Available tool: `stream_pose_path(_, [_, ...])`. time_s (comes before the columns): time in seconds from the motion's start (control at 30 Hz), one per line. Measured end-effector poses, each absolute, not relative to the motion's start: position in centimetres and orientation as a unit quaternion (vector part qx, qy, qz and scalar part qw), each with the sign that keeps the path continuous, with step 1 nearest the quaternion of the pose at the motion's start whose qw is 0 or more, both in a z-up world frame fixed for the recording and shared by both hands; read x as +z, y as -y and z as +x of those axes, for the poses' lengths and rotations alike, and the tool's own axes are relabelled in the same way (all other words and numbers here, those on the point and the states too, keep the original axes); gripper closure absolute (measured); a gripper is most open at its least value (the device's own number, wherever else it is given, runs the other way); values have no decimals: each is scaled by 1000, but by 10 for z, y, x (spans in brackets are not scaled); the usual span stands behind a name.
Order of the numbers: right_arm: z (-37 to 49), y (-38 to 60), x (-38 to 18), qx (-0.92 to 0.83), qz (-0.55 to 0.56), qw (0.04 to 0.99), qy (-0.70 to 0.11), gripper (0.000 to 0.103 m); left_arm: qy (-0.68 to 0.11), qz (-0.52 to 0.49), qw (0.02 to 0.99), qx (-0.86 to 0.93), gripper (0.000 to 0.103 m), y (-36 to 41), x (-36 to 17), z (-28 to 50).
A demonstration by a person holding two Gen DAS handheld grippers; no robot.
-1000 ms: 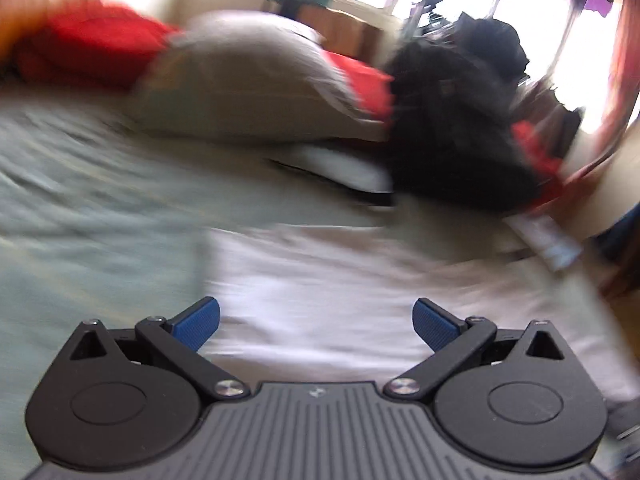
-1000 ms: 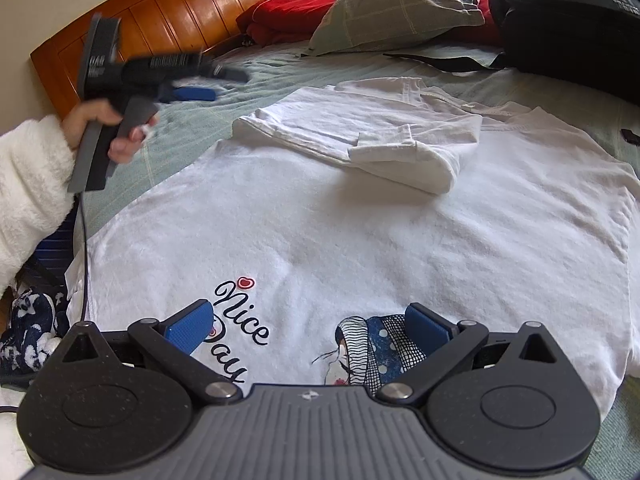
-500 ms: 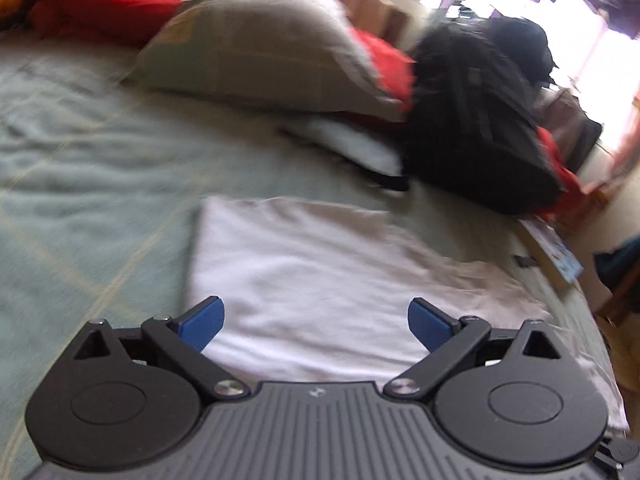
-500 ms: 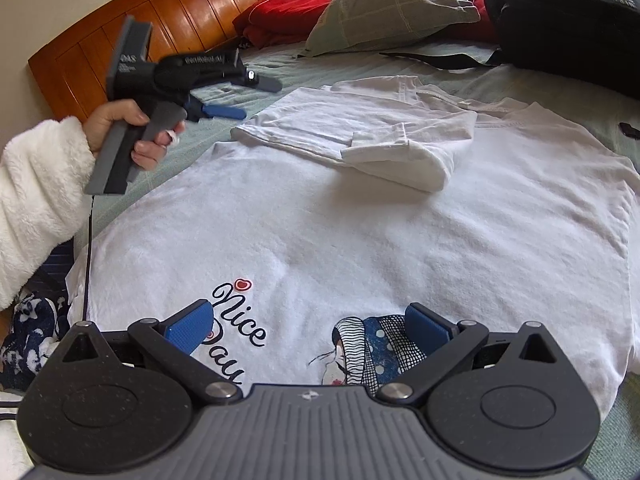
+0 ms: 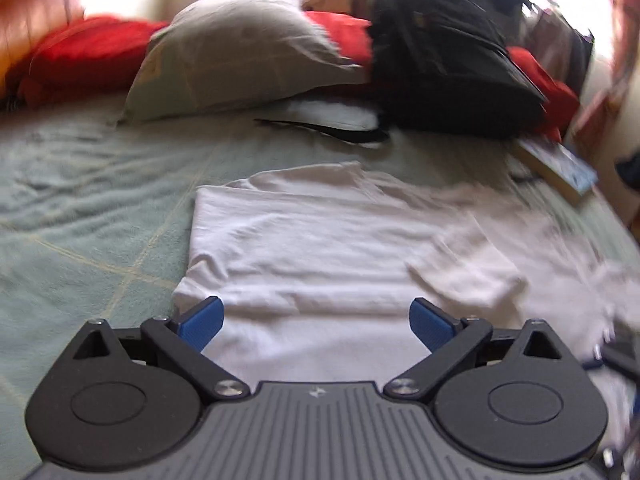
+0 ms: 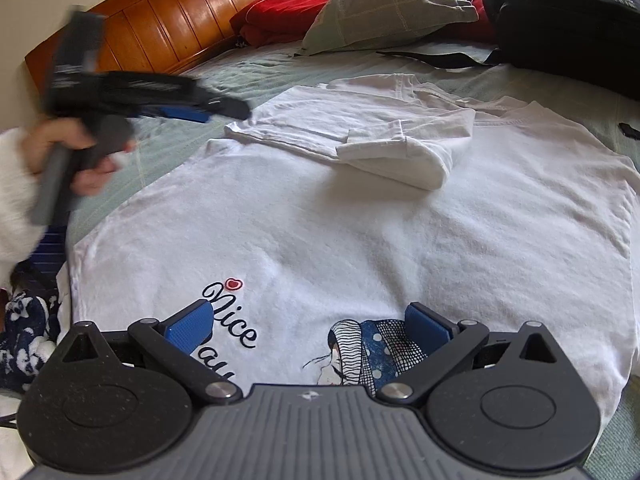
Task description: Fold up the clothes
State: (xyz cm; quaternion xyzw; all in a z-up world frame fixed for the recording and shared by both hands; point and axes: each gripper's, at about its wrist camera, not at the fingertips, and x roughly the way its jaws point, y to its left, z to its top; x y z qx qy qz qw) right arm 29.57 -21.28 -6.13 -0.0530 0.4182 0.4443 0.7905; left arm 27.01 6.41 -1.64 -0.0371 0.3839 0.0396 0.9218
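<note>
Blue pads tip both tools, and on each the two fingers stand spread wide with nothing between them. The right gripper (image 6: 308,322) hangs low over the lower front of a white T-shirt (image 6: 360,232), which lies flat on the bed and reaches away from the tool across most of the view. Directly between and under its pads sits the shirt's print: the script "Nice Day" (image 6: 232,320) beside the left pad and a drawn figure in a dotted headscarf (image 6: 360,344) by the right one.

Farther out on the same shirt, its left side is folded inward, with the sleeve (image 6: 400,156) doubled over on top. The left gripper (image 6: 188,110), held in the person's left hand (image 6: 76,160), hovers just off that folded edge, blurred, its tips pointing toward the fold's near corner. In its own view the left gripper (image 5: 316,322) looks along the folded panel (image 5: 320,248), whose near end lies between its open pads; whether a pad touches the cloth cannot be told.

Beyond the shirt stretches a pale green blanket (image 5: 80,208). At the head of the bed lie a grey-green pillow (image 6: 396,0), a red pillow (image 6: 288,8) and a black backpack (image 5: 448,60), with a wooden headboard (image 6: 180,24) behind them. A book (image 5: 560,168) rests near the bed's right edge.
</note>
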Motion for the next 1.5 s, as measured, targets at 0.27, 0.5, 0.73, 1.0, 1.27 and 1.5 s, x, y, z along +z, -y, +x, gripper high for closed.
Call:
stream_pose_path(0.27, [272, 187, -70, 420, -161, 814, -369, 0, -404, 35, 914, 32, 2, -32, -15, 192])
stream_pose_path(0.5, [286, 180, -58, 378, -117, 821, -412, 0, -373, 65, 925, -2, 1, -35, -13, 165])
stream_pose_path(0.73, [311, 188, -16, 307, -21, 855, -417, 0, -381, 98, 918, -52, 1, -36, -29, 174])
stream_pose_path(1.0, [353, 122, 6, 224, -99, 868, -431, 0, -371, 87, 923, -45, 1, -69, -32, 170])
stream_pose_path(1.27, [406, 59, -31, 184, -191, 834, -484, 0, -366, 52, 928, -35, 1, -100, -35, 159])
stream_pose_path(1.5, [422, 55, -52, 148, -205, 822, -511, 0, -367, 42, 929, -30, 1, -111, -38, 158])
